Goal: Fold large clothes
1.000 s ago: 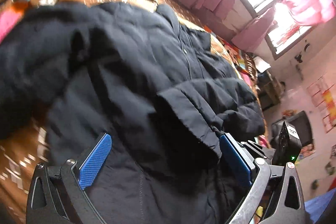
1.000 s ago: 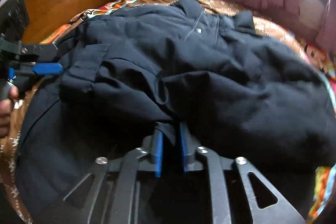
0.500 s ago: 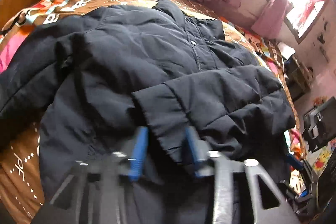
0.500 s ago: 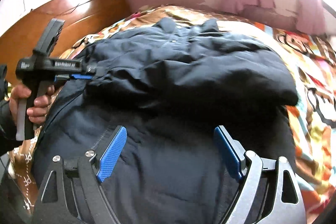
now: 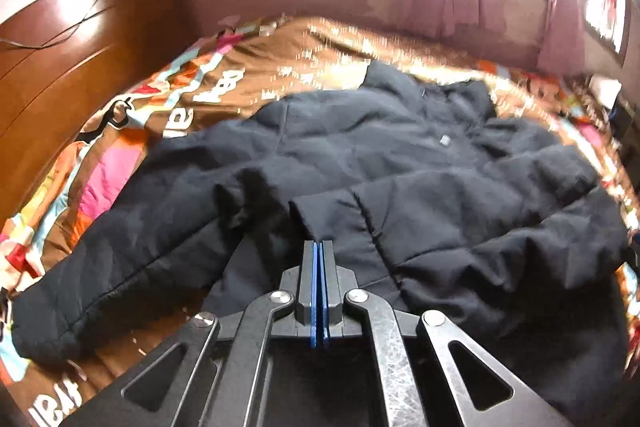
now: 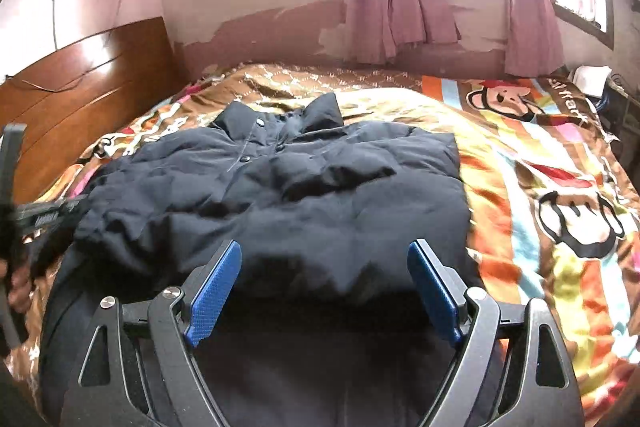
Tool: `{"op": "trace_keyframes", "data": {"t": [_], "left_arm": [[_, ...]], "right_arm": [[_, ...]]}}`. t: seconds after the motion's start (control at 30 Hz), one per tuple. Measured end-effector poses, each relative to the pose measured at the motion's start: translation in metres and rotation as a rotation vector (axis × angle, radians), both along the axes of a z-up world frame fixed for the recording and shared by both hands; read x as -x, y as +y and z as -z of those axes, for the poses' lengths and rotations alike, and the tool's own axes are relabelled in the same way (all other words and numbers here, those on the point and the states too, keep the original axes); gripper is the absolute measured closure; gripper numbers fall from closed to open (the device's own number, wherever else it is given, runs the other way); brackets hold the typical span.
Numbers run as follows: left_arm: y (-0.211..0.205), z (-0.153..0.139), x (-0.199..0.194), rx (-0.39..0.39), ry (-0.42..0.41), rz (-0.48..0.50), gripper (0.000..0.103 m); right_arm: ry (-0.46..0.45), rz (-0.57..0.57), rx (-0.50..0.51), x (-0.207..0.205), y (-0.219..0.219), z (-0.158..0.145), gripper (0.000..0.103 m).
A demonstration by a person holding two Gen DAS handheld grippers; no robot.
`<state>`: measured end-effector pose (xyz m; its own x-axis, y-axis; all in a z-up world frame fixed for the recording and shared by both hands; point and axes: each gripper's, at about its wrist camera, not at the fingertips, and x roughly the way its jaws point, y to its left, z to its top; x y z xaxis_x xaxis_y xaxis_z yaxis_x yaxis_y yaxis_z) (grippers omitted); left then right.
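A large dark navy padded jacket lies front-up on the bed, collar toward the far wall. One sleeve is folded across its front; the other sleeve stretches out to the left. My left gripper is shut on the cuff of the folded sleeve. In the right wrist view the jacket fills the middle. My right gripper is open and empty above the jacket's lower part. The left gripper shows blurred at that view's left edge.
The bed has a brown and orange cartoon-print cover. A wooden headboard stands at the left. Pink curtains hang under bright windows on the far wall. Clutter sits by the bed's far right corner.
My left gripper closed from wide open onto the sleeve cuff. My right gripper let go of the jacket fabric, opened wide and pulled back and up.
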<state>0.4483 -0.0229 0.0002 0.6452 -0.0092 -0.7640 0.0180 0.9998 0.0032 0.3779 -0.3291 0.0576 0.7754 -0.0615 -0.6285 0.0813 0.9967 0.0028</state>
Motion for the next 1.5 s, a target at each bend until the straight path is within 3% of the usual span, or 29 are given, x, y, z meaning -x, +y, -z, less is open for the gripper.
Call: {"op": "trace_keyframes", "data": {"t": [0.27,0.43,0.5,0.7,0.83,0.9,0.93,0.97,1.07,1.23,1.4,1.5], "left_arm": [[0.004,0.044,-0.005,-0.071,0.087,0.004,0.102],[0.011,0.052,-0.004,-0.017,0.082,0.001,0.102],[0.02,0.05,-0.001,0.056,0.073,-0.006,0.102],[0.065,0.048,0.023,0.388,0.094,-0.046,0.099],[0.083,0.048,0.042,0.478,0.102,-0.055,0.069],[0.092,0.041,0.056,0.478,0.068,-0.072,0.038],[0.097,0.036,0.064,0.466,0.039,-0.092,0.014],[0.102,0.031,0.073,0.445,0.002,-0.121,0.007],[0.124,0.019,0.093,0.4,-0.059,-0.168,0.006],[0.18,0.032,0.11,0.42,-0.004,-0.302,0.005],[0.25,0.071,0.133,0.552,0.063,-0.492,0.005],[0.281,0.087,0.148,0.623,0.033,-0.596,0.005]], "right_arm": [[0.222,0.002,0.071,-0.068,0.016,0.064,0.021],[0.222,-0.013,0.083,-0.07,0.018,0.083,0.019],[0.215,-0.015,0.08,-0.069,0.018,0.082,0.019],[0.153,0.01,0.041,-0.045,0.024,0.061,0.019],[0.098,0.007,0.007,-0.034,0.034,0.044,0.016],[0.075,0.002,0.011,-0.031,0.044,0.037,0.011],[0.066,-0.006,0.011,-0.03,0.048,0.034,0.01],[0.059,-0.015,0.013,-0.029,0.054,0.031,0.009],[0.03,-0.023,0.046,-0.027,0.068,0.026,0.005],[-0.034,-0.015,0.089,-0.025,0.081,0.022,0.001],[0.001,0.012,0.081,-0.034,0.086,0.029,0.001],[0.015,0.024,0.068,-0.041,0.087,0.035,0.001]]}}
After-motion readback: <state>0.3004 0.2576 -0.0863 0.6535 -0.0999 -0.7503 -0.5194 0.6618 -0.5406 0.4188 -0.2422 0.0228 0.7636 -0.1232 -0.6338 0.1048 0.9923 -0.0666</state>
